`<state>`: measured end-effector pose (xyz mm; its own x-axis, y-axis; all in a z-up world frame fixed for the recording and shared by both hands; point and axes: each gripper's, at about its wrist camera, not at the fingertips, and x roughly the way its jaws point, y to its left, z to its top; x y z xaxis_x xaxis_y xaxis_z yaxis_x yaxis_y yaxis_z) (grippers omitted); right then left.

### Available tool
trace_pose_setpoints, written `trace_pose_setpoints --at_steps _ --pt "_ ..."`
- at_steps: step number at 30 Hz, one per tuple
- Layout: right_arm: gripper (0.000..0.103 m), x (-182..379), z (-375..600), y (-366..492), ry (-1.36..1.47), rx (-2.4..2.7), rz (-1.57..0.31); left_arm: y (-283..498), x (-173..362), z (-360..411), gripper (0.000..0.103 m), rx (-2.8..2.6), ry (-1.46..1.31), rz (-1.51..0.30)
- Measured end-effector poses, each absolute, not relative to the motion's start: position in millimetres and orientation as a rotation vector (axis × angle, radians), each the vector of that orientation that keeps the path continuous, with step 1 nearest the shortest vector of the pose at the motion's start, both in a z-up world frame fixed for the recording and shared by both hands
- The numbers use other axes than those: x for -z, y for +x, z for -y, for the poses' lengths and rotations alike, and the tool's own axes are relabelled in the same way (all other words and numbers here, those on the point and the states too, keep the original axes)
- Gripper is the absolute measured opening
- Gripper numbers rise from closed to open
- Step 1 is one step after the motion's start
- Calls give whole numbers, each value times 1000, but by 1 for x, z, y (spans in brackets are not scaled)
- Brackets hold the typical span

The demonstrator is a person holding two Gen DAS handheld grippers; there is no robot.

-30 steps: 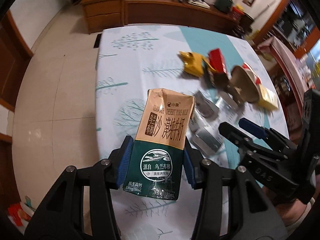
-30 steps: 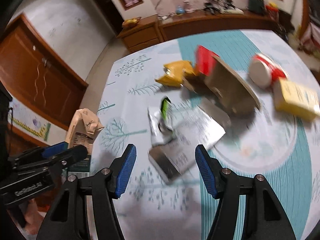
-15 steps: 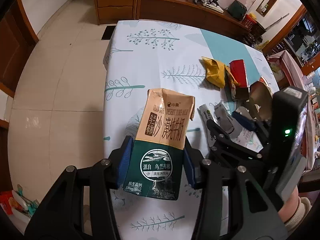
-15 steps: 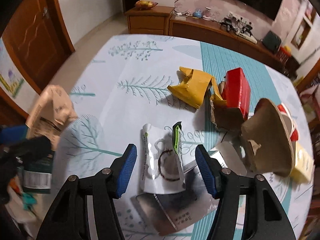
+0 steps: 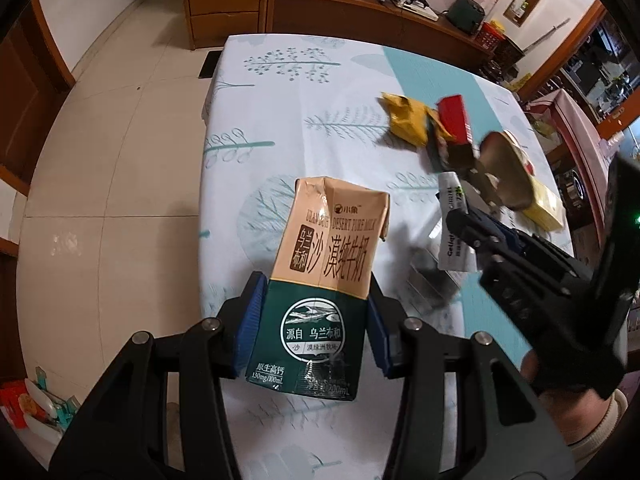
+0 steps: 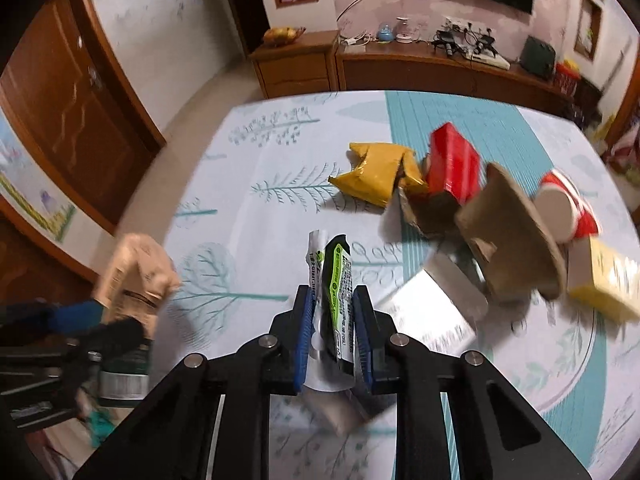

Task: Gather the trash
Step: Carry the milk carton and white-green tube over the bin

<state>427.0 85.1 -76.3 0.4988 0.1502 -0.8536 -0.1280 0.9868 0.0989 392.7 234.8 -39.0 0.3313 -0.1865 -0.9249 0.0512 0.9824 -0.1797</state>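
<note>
My left gripper [image 5: 316, 322] is shut on a tan and dark green milk carton [image 5: 328, 264], held above the table's left edge; the carton also shows in the right wrist view [image 6: 134, 270]. My right gripper [image 6: 332, 320] is shut on a white, green and black foil pouch [image 6: 332, 288], lifted off the table. The pouch also shows in the left wrist view [image 5: 454, 220], at the right gripper's fingers. More trash lies beyond: a yellow wrapper [image 6: 374, 172], a red box [image 6: 454, 162], torn brown cardboard [image 6: 508, 248], a red and white cup [image 6: 566, 210], a yellow box [image 6: 608, 280] and silver foil [image 6: 432, 312].
The table has a white and teal cloth with tree prints [image 6: 280, 152]. Tiled floor [image 5: 100, 160] lies left of it. A wooden sideboard [image 6: 400, 68] stands behind. Colourful items sit on the floor at the lower left [image 5: 28, 404].
My right gripper has closed on the foil pouch and lifted it off the table. My left gripper still holds the milk carton, with the view shifted a little.
</note>
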Motion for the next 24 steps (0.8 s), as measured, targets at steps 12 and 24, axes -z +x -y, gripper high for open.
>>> trace_pose_setpoints --at_steps 12,24 --pt "19 26 0 285 277 -216 -1043 279 -5 -164 44 237 -78 -1185" --pt "17 8 92 103 247 -297 -1073 121 -16 -67 44 249 -83 -1183"
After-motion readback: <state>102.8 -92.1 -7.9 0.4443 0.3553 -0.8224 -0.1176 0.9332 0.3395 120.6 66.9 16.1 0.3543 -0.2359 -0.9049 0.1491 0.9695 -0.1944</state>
